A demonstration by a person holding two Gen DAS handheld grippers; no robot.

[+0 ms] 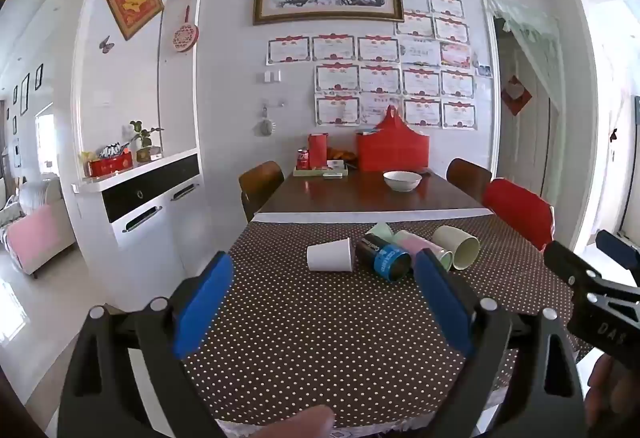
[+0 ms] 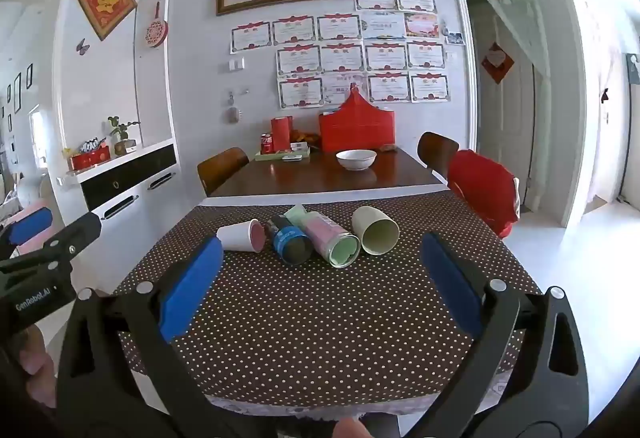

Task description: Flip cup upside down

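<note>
Brown polka-dot cloth covered the near end of the table, and on it, toward its far edge, several cups were seen lying on their sides in a close row. From the right wrist view these were a white paper cup, a dark cup with a blue band, a pink and green cup and a cream cup, each near or touching its neighbour; a further green cup seemed to be tucked behind them, though that could not be made out clearly. No cup had been turned mouth-down, so the task was judged to be at its approach step. The left gripper was held with its blue pads wide apart and nothing between them, and the right gripper was likewise spread and empty; both were kept well short of the row. A reach forward, a closing on one cup's wall, and a wrist rotation to set the rim on the cloth were judged to be called for next, with care that neighbours were not rolled. Beyond the cloth, bare dark wood carried a white bowl, with chairs alongside, certificates on the wall and a white cabinet to the left.
</note>
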